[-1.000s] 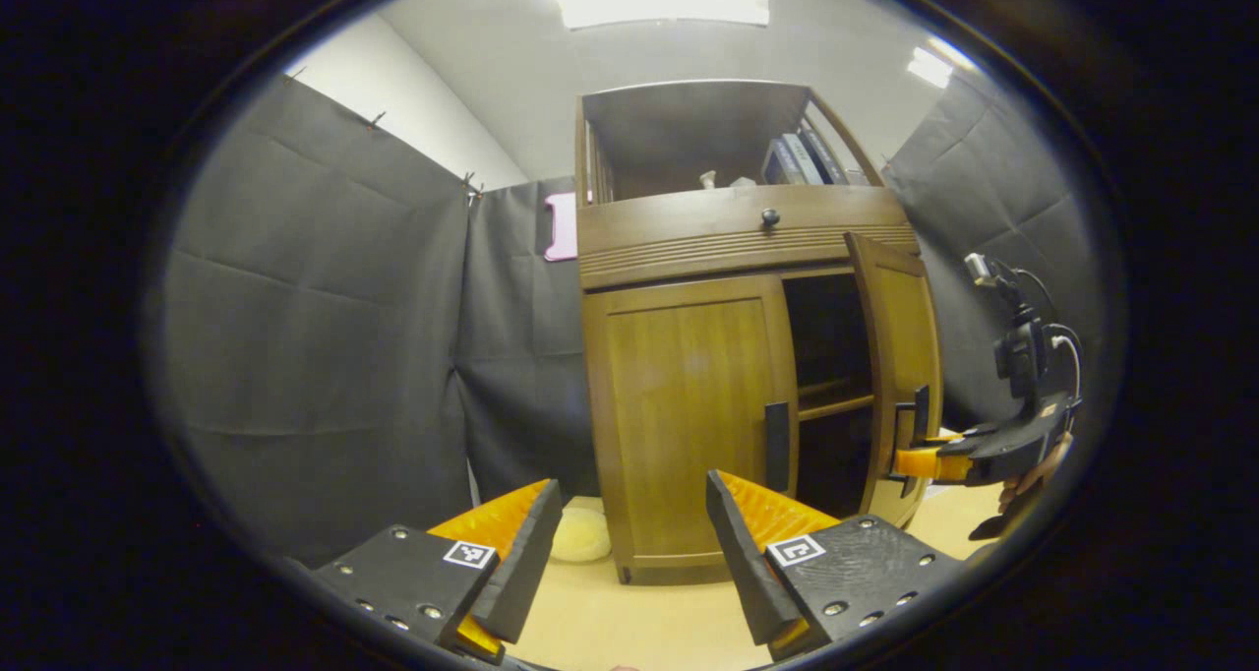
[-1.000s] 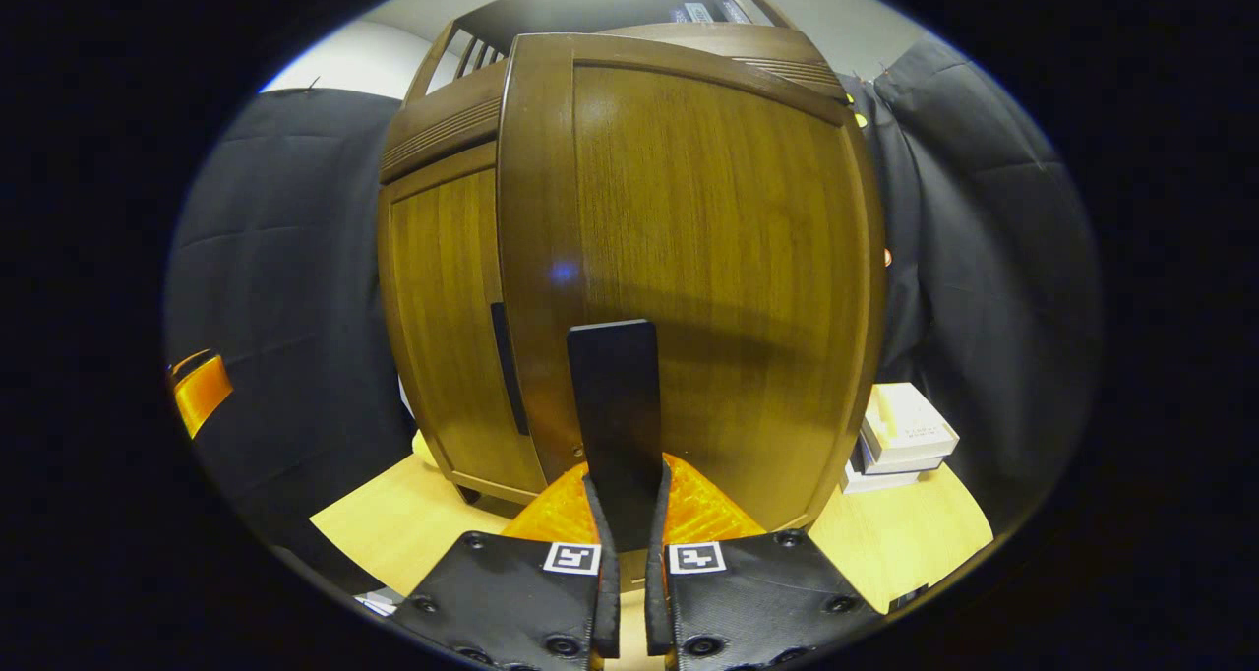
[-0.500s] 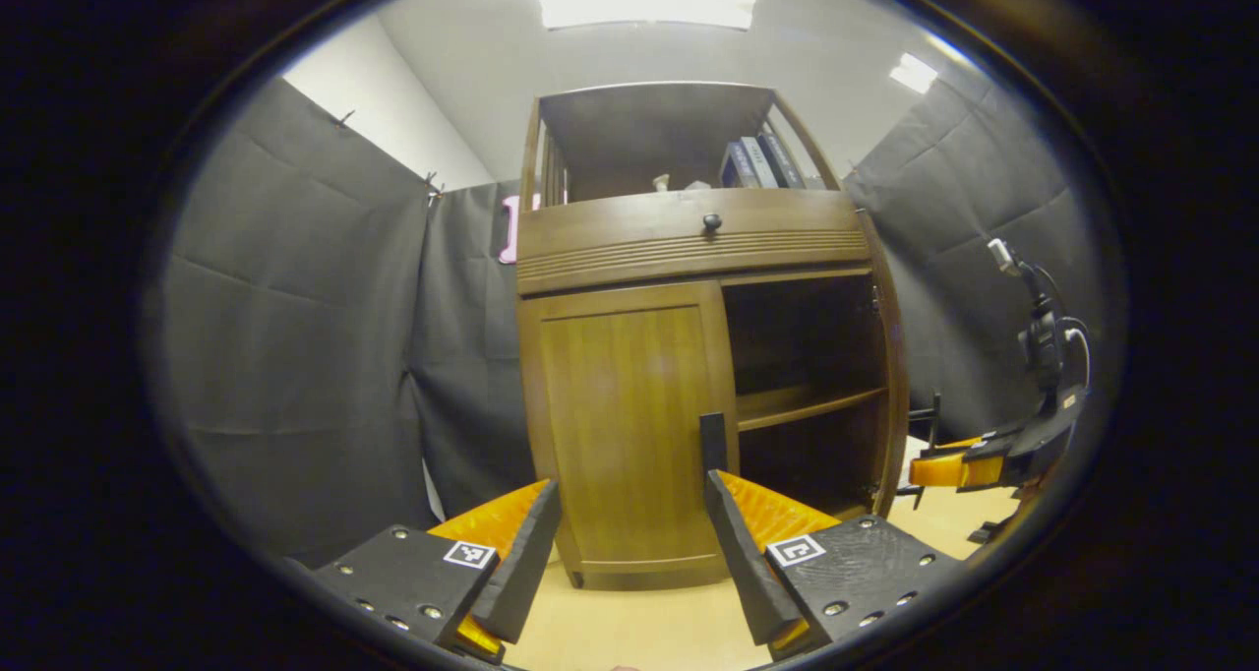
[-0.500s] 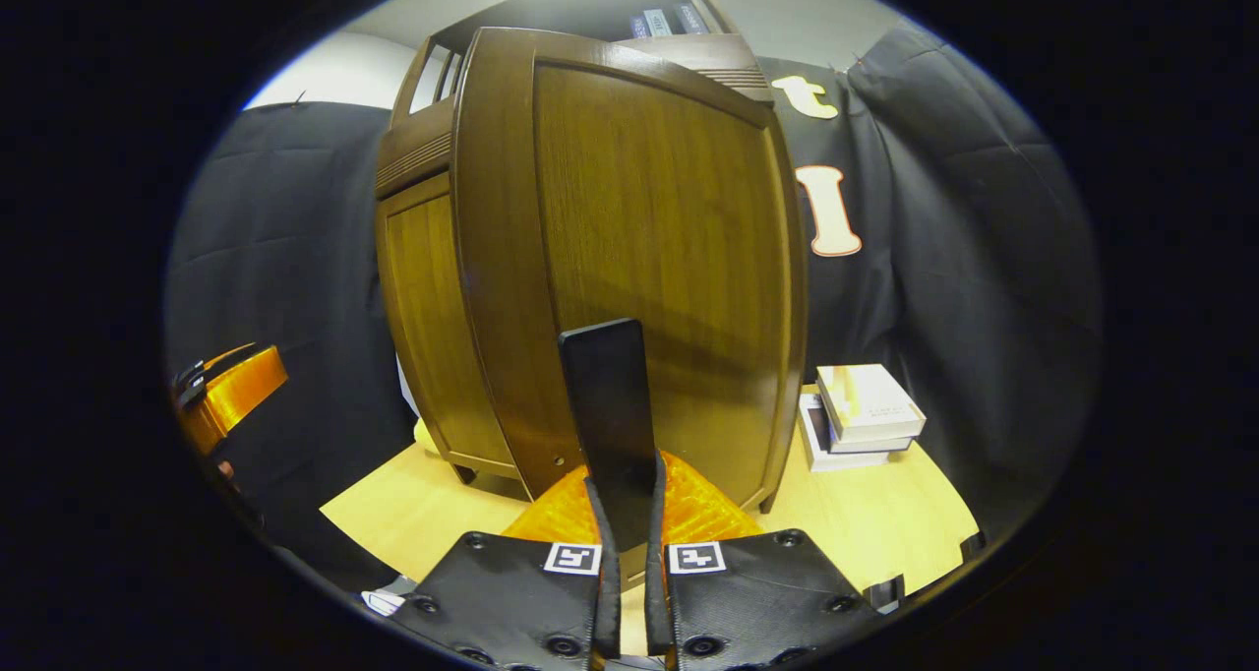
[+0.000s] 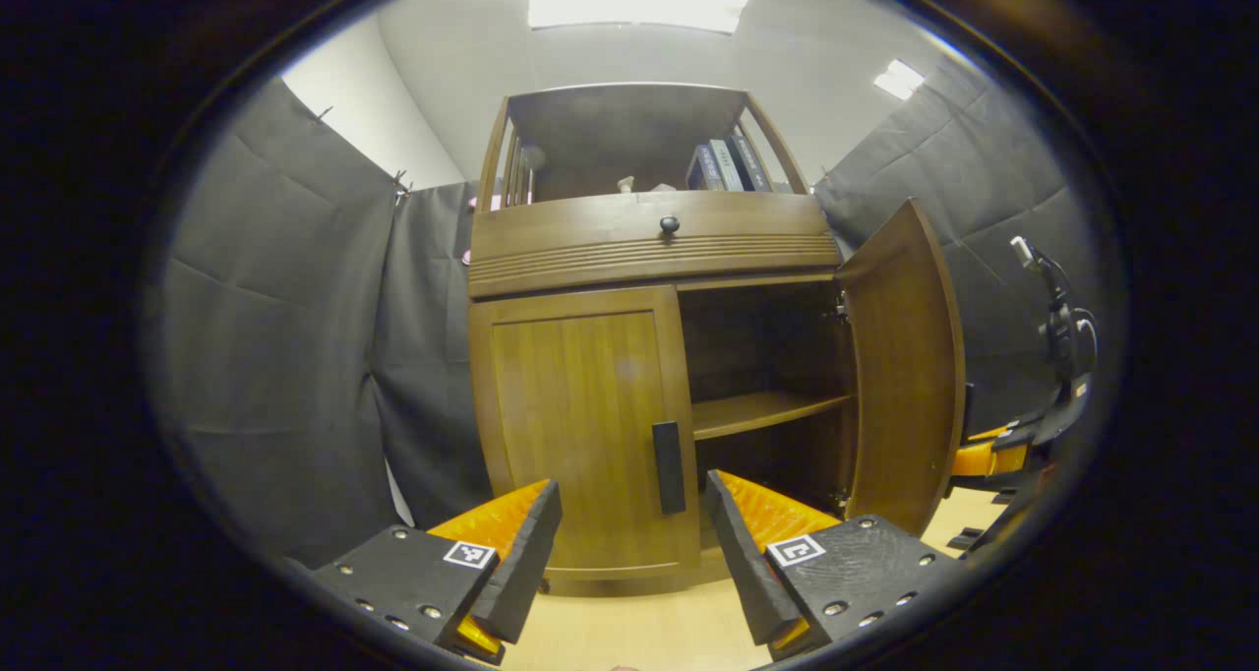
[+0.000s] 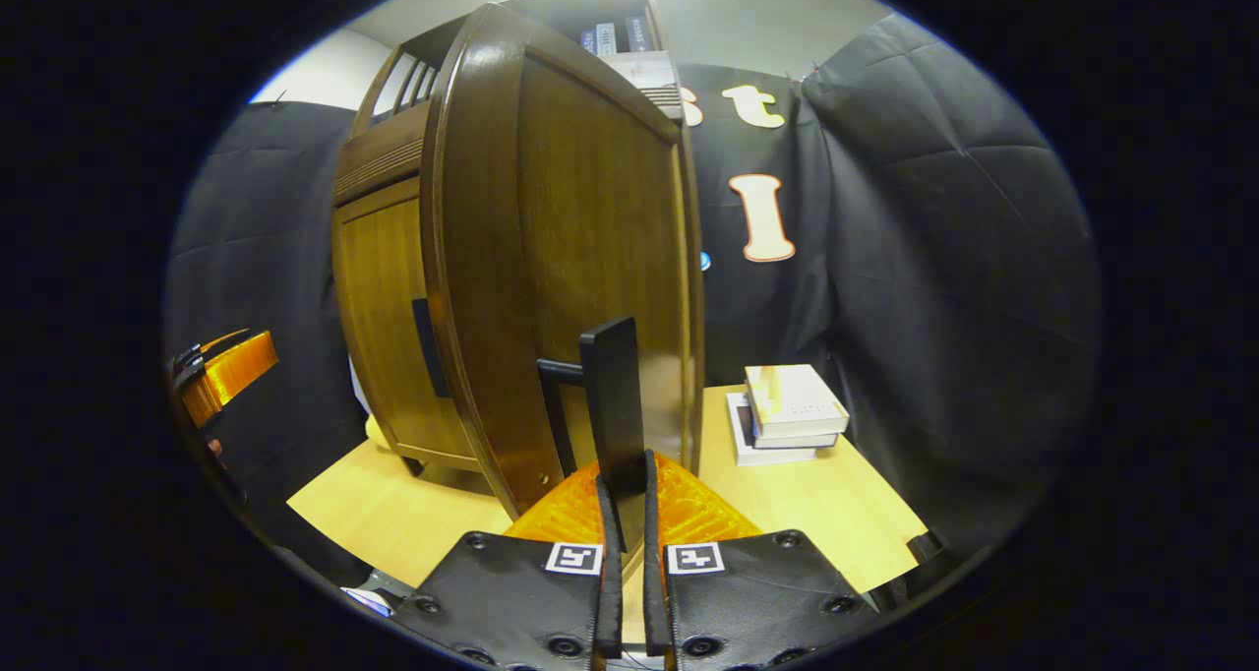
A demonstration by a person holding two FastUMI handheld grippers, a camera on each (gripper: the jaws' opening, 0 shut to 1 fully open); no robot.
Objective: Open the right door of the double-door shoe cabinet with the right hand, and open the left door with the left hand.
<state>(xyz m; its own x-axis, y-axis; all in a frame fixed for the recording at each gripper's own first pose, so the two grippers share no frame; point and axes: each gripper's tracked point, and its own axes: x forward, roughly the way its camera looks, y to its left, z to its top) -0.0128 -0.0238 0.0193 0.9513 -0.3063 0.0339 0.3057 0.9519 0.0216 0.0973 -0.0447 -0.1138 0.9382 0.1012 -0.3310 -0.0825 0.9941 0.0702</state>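
A: From where is the shoe cabinet (image 5: 649,356) taken in the left gripper view?
B: From low above the tabletop (image 5: 629,632), facing its front squarely and tilted upward; the whole front up to the ceiling lights is taken in from a short way back.

A: And the right gripper view?
B: It is set hard against the right door (image 6: 580,258), looking along its outer face from the cabinet's right side, with the door handle (image 6: 615,405) just ahead of the lens.

A: What is shared?
B: The cabinet, the closed left door (image 6: 379,307), the right door and the tabletop are shared; each gripper is also caught at the edge of the other's view
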